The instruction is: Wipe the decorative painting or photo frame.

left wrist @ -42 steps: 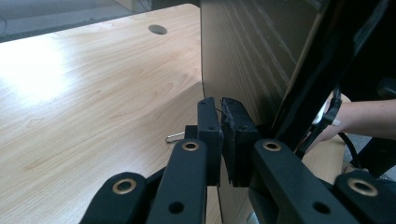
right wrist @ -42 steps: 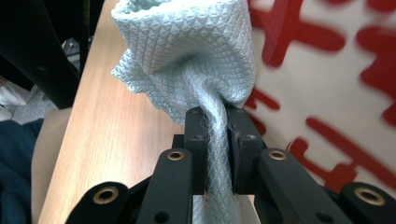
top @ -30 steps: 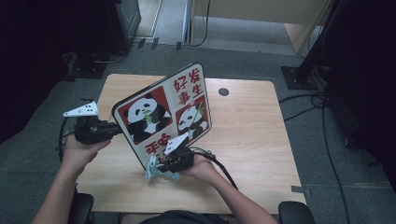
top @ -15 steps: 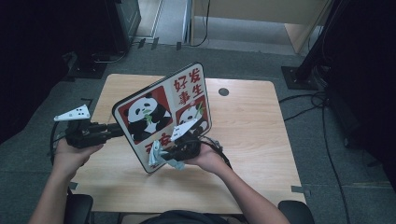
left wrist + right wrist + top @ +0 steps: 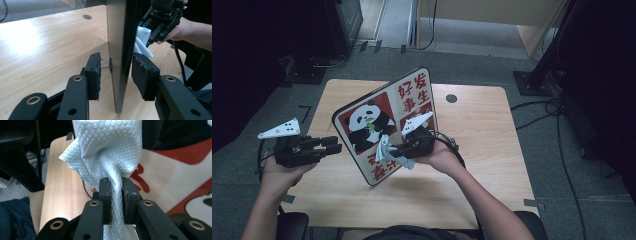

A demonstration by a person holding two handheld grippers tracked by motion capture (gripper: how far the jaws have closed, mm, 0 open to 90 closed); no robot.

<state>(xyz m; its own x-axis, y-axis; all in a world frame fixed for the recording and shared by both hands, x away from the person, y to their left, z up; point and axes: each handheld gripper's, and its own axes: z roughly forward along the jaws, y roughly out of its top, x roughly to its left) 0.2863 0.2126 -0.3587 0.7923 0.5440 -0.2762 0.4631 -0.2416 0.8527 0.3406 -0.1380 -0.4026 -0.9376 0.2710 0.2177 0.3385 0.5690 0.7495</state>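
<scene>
A panda sign board (image 5: pixel 377 120) with red characters stands tilted on its lower edge on the wooden table (image 5: pixel 482 150). My left gripper (image 5: pixel 334 145) is at its left edge. In the left gripper view the board's thin edge (image 5: pixel 117 62) sits between the two pads (image 5: pixel 93 72) with a gap on each side; the jaws have just been opening. My right gripper (image 5: pixel 394 152) is shut on a pale blue cloth (image 5: pixel 384 150) that lies against the board's printed face. The right gripper view shows the quilted cloth (image 5: pixel 107 150) pinched between the jaws (image 5: pixel 116 195), with the board (image 5: pixel 175 177) behind.
A round cable hole (image 5: pixel 451 98) sits in the table's far side. Black stands and cables (image 5: pixel 557 105) lie on the grey floor to the right. A dark cabinet (image 5: pixel 342 25) stands at the back left.
The left gripper has let go of the board's edge and slid a little left. The right gripper has risen up the board's face with the cloth.
</scene>
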